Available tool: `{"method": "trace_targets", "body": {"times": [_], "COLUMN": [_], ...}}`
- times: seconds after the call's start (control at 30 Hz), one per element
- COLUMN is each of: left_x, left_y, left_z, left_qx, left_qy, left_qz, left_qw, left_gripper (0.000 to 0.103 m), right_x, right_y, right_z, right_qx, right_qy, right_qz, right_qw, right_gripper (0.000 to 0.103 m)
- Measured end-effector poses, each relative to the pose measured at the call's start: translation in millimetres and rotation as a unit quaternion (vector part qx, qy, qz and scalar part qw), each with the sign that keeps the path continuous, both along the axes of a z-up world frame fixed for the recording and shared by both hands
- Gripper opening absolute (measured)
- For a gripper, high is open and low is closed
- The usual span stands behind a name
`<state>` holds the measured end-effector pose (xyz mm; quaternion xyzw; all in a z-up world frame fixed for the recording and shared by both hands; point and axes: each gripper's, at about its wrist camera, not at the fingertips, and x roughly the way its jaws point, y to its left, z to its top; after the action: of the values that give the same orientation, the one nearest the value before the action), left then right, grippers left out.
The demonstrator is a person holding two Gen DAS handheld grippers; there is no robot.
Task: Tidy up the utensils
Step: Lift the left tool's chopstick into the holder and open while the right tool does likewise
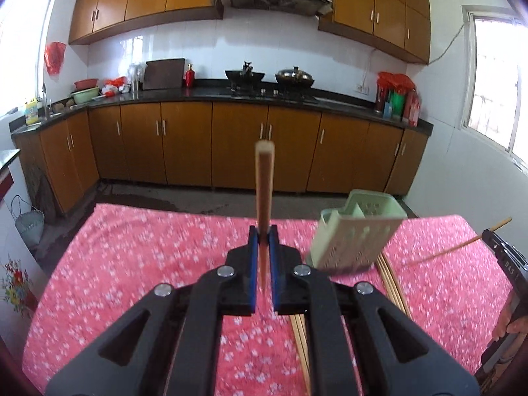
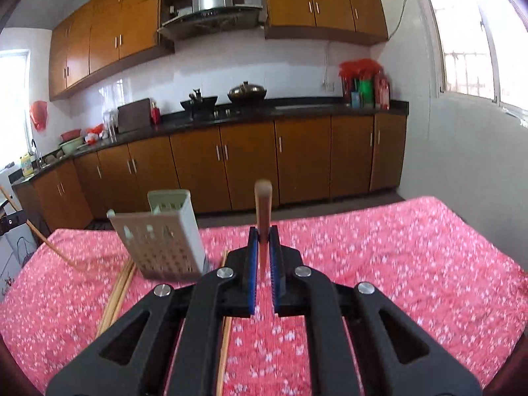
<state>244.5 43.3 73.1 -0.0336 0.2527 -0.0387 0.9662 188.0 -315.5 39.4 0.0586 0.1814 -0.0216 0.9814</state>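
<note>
My left gripper (image 1: 263,235) is shut on a wooden chopstick (image 1: 264,181) that sticks up and forward between its blue pads. My right gripper (image 2: 263,236) is likewise shut on a second chopstick (image 2: 263,208). A pale green perforated utensil holder (image 1: 354,234) stands on the table, to the right of the left gripper and to the left of the right one (image 2: 165,234). Several loose chopsticks (image 1: 394,283) lie on the cloth beside the holder's base (image 2: 117,293). In the left wrist view the right gripper's chopstick (image 1: 462,244) shows at the far right.
The table carries a pink flowered cloth (image 1: 148,264) and ends at its far edge before a grey floor. Behind it run brown cabinets (image 1: 231,145) with a dark counter, woks and a range hood. A window (image 2: 468,39) lights the right wall.
</note>
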Motion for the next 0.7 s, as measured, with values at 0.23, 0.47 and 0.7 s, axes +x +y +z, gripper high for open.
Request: {"method": "trace_targets", "body": {"times": [0.23,0.47,0.7], "left_x": [4.1,9.3,37.9], "left_y": [-1.1,-31.3,-78.0], "left_z": [69.2,125.7,90.6], "left_qx": [-0.016,-0.080,-0.079], "left_qy": [-0.068,-0.133,-0.105], "left_qz": [0.005,-0.026,-0.063], "left_qw": [0.9976,0.9875,0.9894], "left_gripper": [0.008,0.008,0.008], "right_x": [-3.6,5.2,51.2], "right_y": [-4.7,11.5,41.5], "right_z": [77.7,126.7,89.8], "right_qx": [0.038,0.092,0.065], "right_qy": [-0.088,-0.161,-0.119], "right_qz": [0.021,0.068,0.069], "right_qw": [0.995,0.980,0.988], "right_gripper": [0.007,0.008,0.008]}}
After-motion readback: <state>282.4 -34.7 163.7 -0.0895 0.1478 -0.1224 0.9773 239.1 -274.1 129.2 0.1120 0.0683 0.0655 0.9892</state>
